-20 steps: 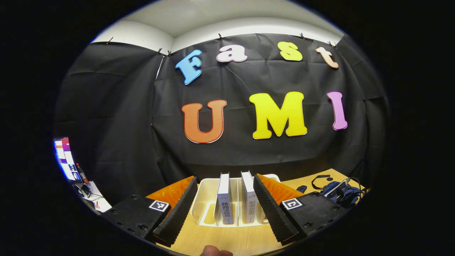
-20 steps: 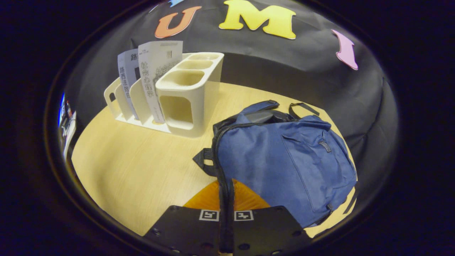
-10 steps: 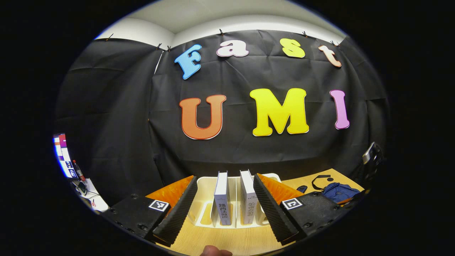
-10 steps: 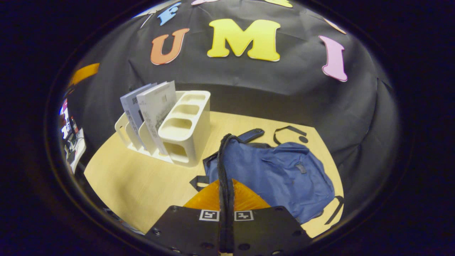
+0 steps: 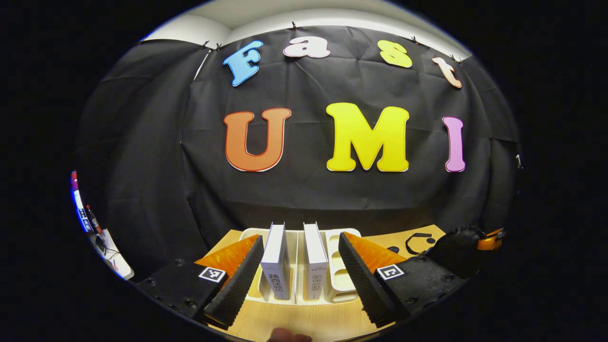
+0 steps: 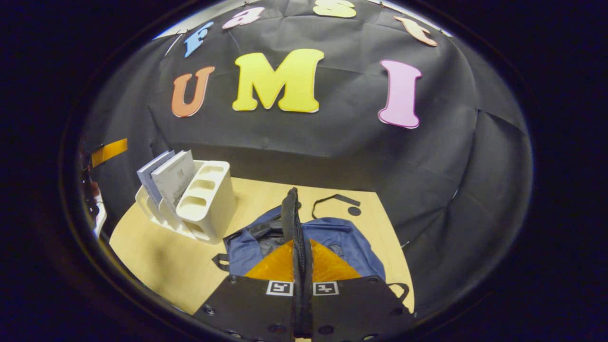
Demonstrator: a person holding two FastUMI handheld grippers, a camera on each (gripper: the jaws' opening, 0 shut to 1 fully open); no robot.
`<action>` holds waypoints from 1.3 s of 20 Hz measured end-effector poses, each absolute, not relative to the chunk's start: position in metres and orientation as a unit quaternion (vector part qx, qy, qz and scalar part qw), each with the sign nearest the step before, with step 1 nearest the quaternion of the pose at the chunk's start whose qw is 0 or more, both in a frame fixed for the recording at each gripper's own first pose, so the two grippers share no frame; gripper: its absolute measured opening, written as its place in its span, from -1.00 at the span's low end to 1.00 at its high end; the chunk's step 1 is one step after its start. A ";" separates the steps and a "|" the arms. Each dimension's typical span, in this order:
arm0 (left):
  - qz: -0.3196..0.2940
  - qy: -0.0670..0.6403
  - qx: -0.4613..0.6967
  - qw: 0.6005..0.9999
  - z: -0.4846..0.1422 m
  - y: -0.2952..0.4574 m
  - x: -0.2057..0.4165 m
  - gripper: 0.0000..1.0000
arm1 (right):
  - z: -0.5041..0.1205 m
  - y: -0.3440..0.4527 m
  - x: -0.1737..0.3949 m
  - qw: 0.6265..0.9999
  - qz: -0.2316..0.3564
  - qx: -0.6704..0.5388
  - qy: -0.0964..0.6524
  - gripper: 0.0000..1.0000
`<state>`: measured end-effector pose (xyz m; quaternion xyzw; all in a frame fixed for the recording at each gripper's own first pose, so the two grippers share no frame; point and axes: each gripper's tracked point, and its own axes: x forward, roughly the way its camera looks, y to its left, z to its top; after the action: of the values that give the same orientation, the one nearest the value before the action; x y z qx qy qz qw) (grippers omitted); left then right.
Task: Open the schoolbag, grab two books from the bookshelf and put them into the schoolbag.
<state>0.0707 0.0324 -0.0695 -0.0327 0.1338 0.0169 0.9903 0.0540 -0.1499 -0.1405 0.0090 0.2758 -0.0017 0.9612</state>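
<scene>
Left gripper view: our left gripper [image 5: 300,280] is spread wide, empty, fingers flanking two upright books [image 5: 275,268] in the cream bookshelf [image 5: 339,273] on the table [image 5: 304,320]. Next we'd pick one spine only, centre on it, and close low enough that it won't pivot.

Right gripper view: our right gripper [image 6: 297,247] is pressed fully together, fingers raised above the blue schoolbag [image 6: 332,240]; whether it pinches a zipper pull we cannot tell. The bag lies beside the bookshelf, its mouth seemingly parted. Judging so, hold that flap high.
</scene>
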 end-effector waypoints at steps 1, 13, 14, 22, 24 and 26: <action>0.018 0.144 -0.030 0.989 -0.071 0.034 0.075 0.99 | -0.139 -0.161 0.055 0.961 -0.006 0.014 0.276 -0.99; -0.079 0.329 -0.011 0.941 -0.108 0.002 0.156 0.98 | -0.136 -0.245 0.072 0.954 -0.016 0.050 0.295 -0.99; -0.083 0.353 -0.007 0.932 -0.115 0.002 0.160 0.98 | -0.135 -0.247 0.072 0.954 -0.015 0.053 0.295 -0.99; -0.118 0.475 0.043 0.871 -0.161 0.001 0.182 1.00 | -0.139 -0.252 0.068 0.948 -0.006 0.074 0.308 -0.99; -0.116 0.513 0.034 0.850 -0.176 0.002 0.181 0.97 | -0.140 -0.252 0.067 0.947 -0.004 0.076 0.311 -0.99; -0.114 0.546 0.025 0.830 -0.189 0.001 0.176 0.99 | -0.142 -0.252 0.067 0.947 -0.003 0.078 0.312 -0.99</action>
<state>0.1758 0.0009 -0.1890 0.0248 0.5462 -0.1139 0.8295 0.0666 -0.2522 -0.1420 0.0785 0.3120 -0.0027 0.9468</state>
